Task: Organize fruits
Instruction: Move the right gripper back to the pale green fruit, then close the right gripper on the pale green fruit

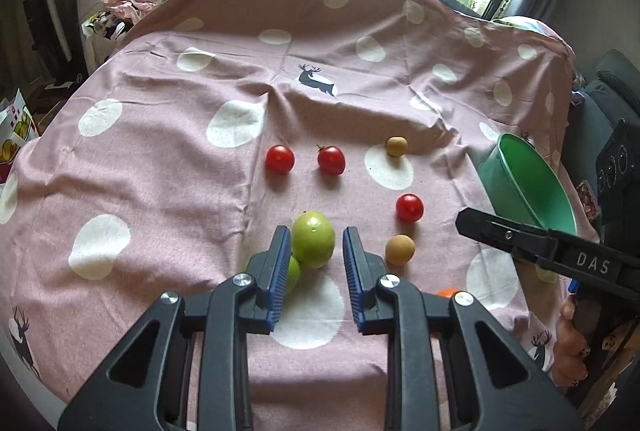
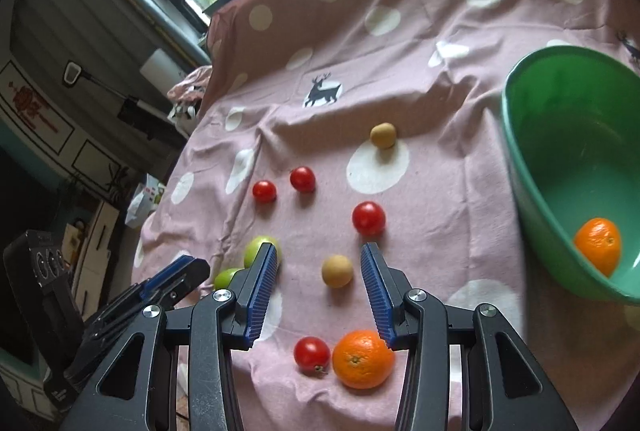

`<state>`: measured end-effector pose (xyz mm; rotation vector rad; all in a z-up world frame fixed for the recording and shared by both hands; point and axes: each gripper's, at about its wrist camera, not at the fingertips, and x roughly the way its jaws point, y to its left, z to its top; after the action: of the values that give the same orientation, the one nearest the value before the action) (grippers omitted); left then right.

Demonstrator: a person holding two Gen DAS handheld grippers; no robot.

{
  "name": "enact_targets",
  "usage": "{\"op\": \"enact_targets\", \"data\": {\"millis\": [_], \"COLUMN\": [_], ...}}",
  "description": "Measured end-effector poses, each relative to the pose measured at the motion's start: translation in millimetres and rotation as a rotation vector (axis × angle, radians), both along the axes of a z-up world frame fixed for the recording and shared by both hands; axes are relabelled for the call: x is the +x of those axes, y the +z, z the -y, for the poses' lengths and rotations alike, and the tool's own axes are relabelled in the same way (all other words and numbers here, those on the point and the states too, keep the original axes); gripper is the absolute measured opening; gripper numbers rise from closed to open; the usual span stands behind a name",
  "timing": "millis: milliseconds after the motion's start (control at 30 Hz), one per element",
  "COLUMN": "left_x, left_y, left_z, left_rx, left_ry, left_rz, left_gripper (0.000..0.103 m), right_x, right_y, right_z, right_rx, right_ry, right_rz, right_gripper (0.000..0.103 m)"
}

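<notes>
Inside the green plastic bowl (image 2: pixel 532 167) lies one orange (image 2: pixel 598 245); the other fruits wait on the bench, with both claws (image 1: pixel 316 263) (image 2: pixel 318 285) apart and empty.

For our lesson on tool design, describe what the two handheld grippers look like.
Both the left gripper and the right gripper are black plastic with triangular cut-outs, silver round bolts at the joints and ribbed blue pads on the fingers. The right gripper bears white letters "DAS". No cables or sleeves show.

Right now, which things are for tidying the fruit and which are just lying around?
For the job: green bowl, oranges, tomatoes, green fruits, brown fruits.
Just lying about: spotted cloth, pile of clothes, colourful bag.
</notes>
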<state>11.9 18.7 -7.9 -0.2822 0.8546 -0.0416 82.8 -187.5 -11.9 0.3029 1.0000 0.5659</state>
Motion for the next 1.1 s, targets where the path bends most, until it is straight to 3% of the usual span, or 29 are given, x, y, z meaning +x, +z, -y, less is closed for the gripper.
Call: {"op": "enact_targets", "data": {"millis": [200, 367, 533, 667, 900, 1100], "left_x": [6, 13, 25, 37, 40, 43], "left_y": [-14, -18, -26, -31, -34, -39], "left_z": [-8, -3, 4, 5, 4, 3], "left_rx": [-0.060, -0.095, -0.082, -0.073, -0.034, -0.047], "left_ry": [-0.001, -0.034, -0.059, -0.055, -0.028, -0.026], "left_rz": [-0.062, -0.048, -0.085, -0.106, -0.115, -0.136], "left_gripper": [0.025, 0.025, 0.025, 0.025, 0.025, 0.025], "right_x": [9, 23, 43, 47, 51, 48], "right_y": [-5, -10, -32, -42, -46, -46], "right_z": [-24, -61, -80, -80, -82, -90], "right_rx": [0.075, -0.021, -0.051, -0.005, 0.039, 0.007], "right_ry": [0.072, 0.151, 0.165, 0.177, 0.189, 0.197], "right_rz": [-0.072, -0.098, -0.179, -0.222, -0.241, -0.218], "right_gripper": [0.046, 0.047, 0.047, 0.047, 0.047, 0.042]}}
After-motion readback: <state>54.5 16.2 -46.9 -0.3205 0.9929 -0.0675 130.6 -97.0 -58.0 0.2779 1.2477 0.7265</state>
